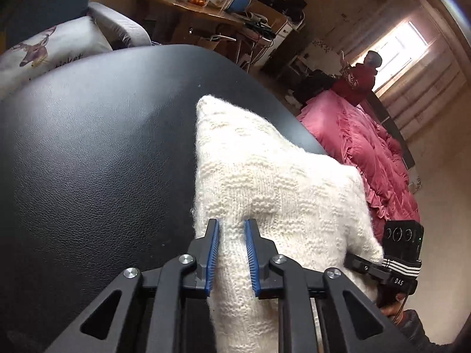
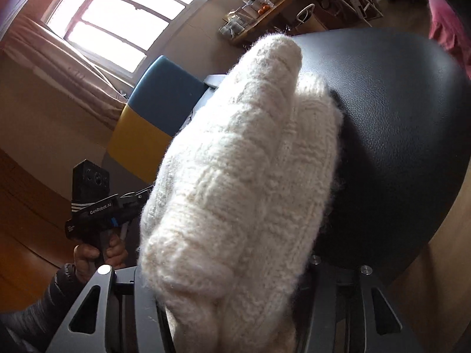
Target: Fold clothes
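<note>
A cream knitted sweater [image 1: 265, 182] is held over the black leather table [image 1: 88, 147]. My left gripper [image 1: 232, 229] is shut on a fold of the sweater, which bulges between its blue pads [image 1: 212, 250]. In the right wrist view the sweater [image 2: 235, 176] is bunched thick over my right gripper, whose fingertips are hidden under the knit. The right gripper's body [image 1: 394, 261] shows at the sweater's right edge in the left wrist view. The left gripper's body [image 2: 97, 209] shows at the sweater's left edge in the right wrist view.
A pink quilted bed [image 1: 368, 147] lies right of the table, with a person in red [image 1: 362, 79] beyond it. A cluttered wooden desk [image 1: 206, 8] stands behind. A grey armchair with a deer cushion [image 1: 53, 50] is at the back left. A blue and yellow panel [image 2: 153, 111] stands under the window.
</note>
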